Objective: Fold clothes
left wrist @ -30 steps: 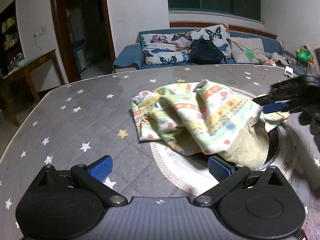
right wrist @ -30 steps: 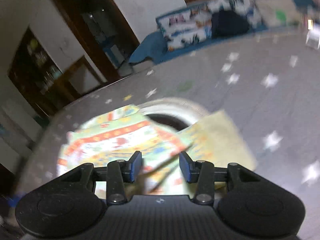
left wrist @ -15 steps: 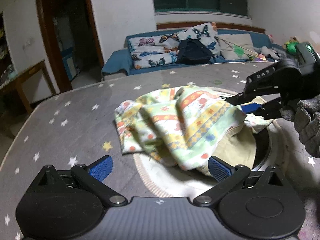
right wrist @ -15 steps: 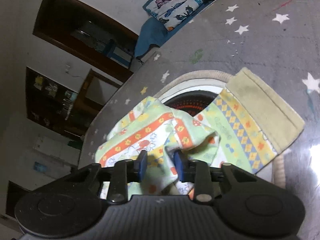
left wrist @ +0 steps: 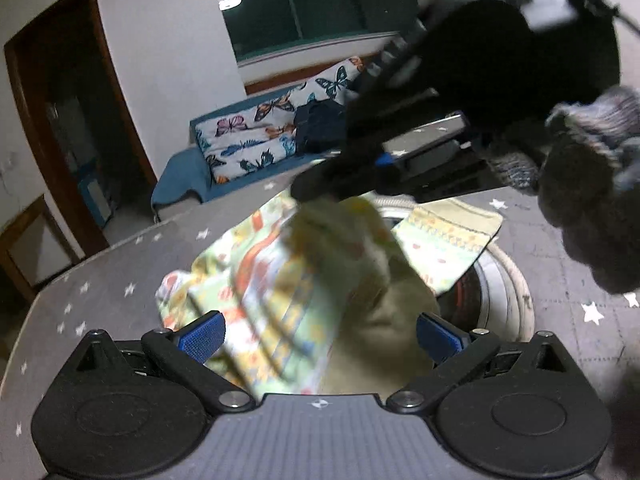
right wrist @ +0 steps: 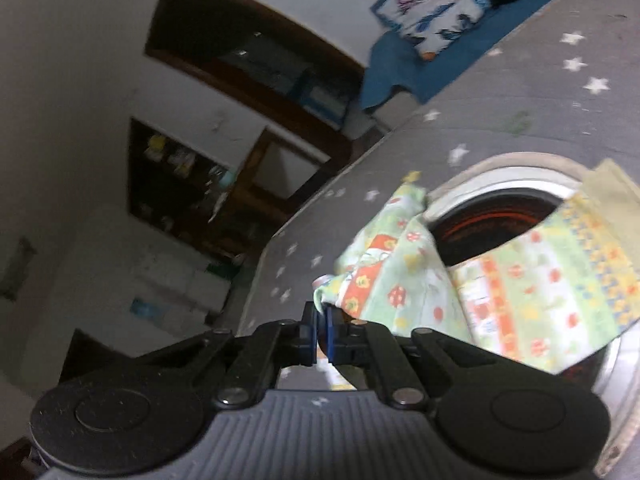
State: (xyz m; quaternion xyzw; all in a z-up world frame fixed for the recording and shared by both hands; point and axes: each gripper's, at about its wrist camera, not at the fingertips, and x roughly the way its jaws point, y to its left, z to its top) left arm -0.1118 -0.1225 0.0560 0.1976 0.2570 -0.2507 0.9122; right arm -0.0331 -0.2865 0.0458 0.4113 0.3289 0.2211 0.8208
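Right gripper [right wrist: 319, 334] has its jaws pinched nearly together on a corner of the patterned garment [right wrist: 532, 280], a pale green cloth with orange, red and yellow print. The pinched corner is lifted clear of the grey star-printed worktop [right wrist: 532, 92], and the cloth hangs from it in folds. The far end of the garment lies draped over a round opening [right wrist: 504, 220] set into the worktop, dark inside with a reddish glow and a pale rim; a plain yellowish hem shows at that end. From the left wrist view, the right gripper [left wrist: 340, 184] comes in from above and to the right, held by a hand in a grey knit glove [left wrist: 580, 184], with the raised cloth blurred just under its tip. Left gripper [left wrist: 318, 334] hovers low near the near side of the garment [left wrist: 280, 292], jaws spread wide, blue pads [left wrist: 202, 336] either side of the hanging cloth and not gripping it. Behind the worktop: a blue sofa [left wrist: 180, 184] with butterfly cushions [left wrist: 248, 148] and a dark bag [left wrist: 320, 124], a dark window, a wooden doorway at left.
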